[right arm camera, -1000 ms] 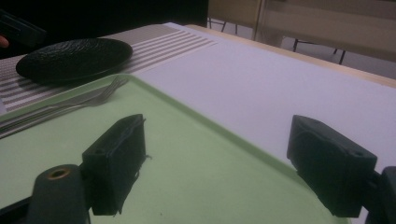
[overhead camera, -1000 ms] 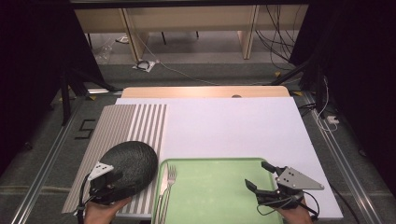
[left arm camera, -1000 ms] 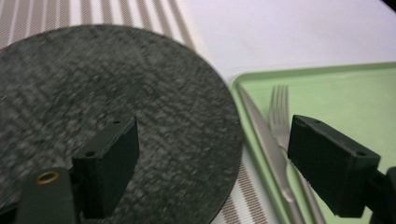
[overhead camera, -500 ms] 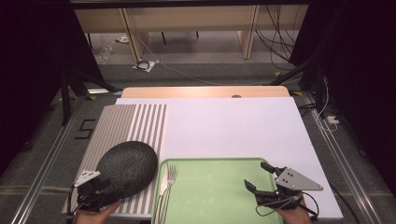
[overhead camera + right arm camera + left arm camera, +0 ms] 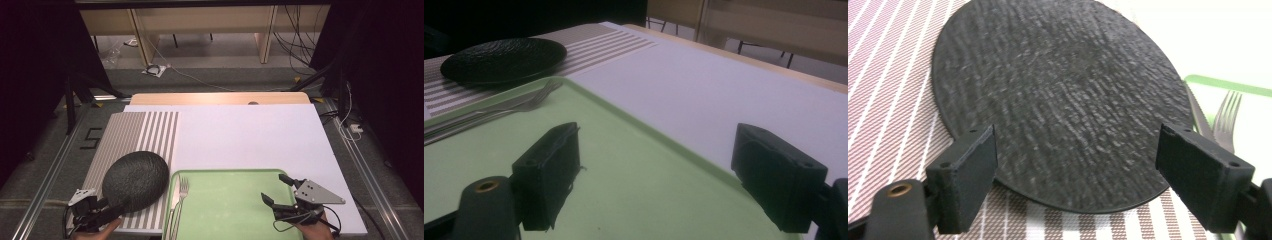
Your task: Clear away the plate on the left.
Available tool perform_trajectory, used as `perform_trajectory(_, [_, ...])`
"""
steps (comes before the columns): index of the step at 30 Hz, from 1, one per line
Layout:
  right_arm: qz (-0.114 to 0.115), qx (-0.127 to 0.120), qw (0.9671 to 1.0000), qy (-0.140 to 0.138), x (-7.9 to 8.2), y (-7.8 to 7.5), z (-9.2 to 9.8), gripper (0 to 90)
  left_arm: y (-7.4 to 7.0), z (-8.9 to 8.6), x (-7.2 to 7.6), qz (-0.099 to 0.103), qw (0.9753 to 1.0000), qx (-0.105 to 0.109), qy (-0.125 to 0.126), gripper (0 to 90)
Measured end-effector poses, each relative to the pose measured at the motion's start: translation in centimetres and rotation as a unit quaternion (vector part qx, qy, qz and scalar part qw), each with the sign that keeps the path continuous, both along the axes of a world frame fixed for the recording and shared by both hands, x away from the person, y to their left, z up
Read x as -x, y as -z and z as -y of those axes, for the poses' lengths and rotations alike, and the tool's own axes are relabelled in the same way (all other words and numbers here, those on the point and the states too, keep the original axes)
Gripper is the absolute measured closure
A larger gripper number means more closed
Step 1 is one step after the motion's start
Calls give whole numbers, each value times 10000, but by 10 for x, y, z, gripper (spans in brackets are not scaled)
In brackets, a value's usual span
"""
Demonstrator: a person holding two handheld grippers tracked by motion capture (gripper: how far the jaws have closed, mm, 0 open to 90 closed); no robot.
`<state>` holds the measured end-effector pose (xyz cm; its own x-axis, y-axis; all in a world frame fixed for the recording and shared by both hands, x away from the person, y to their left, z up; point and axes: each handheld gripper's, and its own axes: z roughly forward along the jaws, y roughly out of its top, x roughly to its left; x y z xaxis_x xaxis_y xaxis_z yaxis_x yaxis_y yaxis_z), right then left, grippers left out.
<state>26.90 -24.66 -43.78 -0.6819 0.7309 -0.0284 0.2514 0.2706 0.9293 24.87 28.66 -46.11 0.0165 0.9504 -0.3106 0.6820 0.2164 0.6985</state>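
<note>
Both grippers are sitting wide open holding nothing, left gripper [image 5: 107, 212] hanging by the black plate [image 5: 135, 180] on the striped mat [image 5: 140, 132], probably grabbing the fork [image 5: 181, 197] next.

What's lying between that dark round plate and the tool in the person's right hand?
In the high view, a fork lies at the green tray's left edge, next to the black plate. From there to the right tool, the tray is bare.
</note>
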Motion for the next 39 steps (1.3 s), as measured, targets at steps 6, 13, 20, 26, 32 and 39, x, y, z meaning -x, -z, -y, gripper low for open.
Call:
perform_trajectory(6, [-15,6,10000,3,0,0,0,204,4,-10,5,-115,9990,328,-270,168])
perform_trajectory(13, [1,-10,10000,-11,0,0,0,205,11,-20,7,-292,9948,867,-451,168])
perform_trajectory(20, [-8,-2,10000,-2,0,0,0,205,16,-23,6,-439,9905,1185,-545,168])
perform_trajectory(26, [-7,3,10000,-2,0,0,-1,205,20,-26,6,-520,9842,1578,-614,168])
perform_trajectory(32, [2,11,10000,-13,0,0,-1,205,23,-26,6,-577,9782,1889,-646,174])
perform_trajectory(39, [1,11,10000,-20,0,1,-1,205,29,-27,7,-668,9657,2400,-727,207])
